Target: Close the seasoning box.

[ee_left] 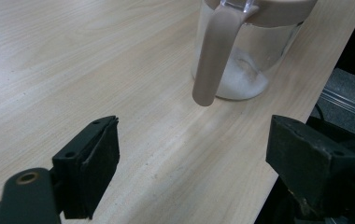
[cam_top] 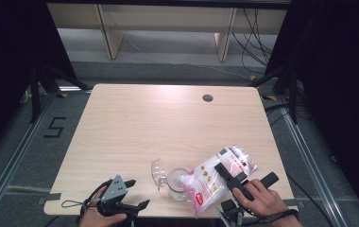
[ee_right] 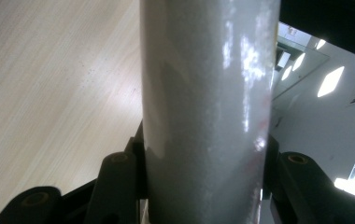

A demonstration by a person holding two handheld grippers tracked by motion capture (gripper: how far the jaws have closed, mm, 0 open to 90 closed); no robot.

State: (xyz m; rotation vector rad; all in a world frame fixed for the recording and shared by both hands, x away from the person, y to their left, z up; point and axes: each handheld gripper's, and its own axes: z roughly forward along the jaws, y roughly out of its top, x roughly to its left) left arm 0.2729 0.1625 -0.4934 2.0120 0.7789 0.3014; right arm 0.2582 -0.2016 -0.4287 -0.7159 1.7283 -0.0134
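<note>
**High view: a bag of white grains tipped at a clear jar**

High view first. On the pale wood-grain table [cam_top: 135, 123], near its front edge, stands a clear jar [cam_top: 176, 183] with a little white powder in the bottom. Its transparent domed lid [cam_top: 158, 173] hangs open to the left of the mouth. Leaning over the jar from the right is a glossy plastic bag [cam_top: 217, 177], see-through, packed with white grains and printed in pink and red; the lettering is too small to read. The right gripper [cam_top: 228, 174], black and angular, is clamped across the bag's middle, with a hand behind it. The left gripper [cam_top: 137, 193] rests at the table's front-left edge, well apart from the jar, a grey three-cornered plate on top. A round cable hole [cam_top: 208, 98] sits near the far edge, and a "5" [cam_top: 55, 127] is marked in black on the grey floor to the left.

Left gripper view: its two matte black, blocky jaws stand wide apart with bare wood between them. Beyond them is the jar [ee_left: 241, 65], glassy and round, white powder heaped inside, with a smooth beige strap [ee_left: 215, 56] hanging down from a beige rim.

Right gripper view: the bag [ee_right: 208, 107] stands between the jaws as a shiny, grainy white column, pinched on both sides by the black jaws, with the table behind it on the left.
</note>
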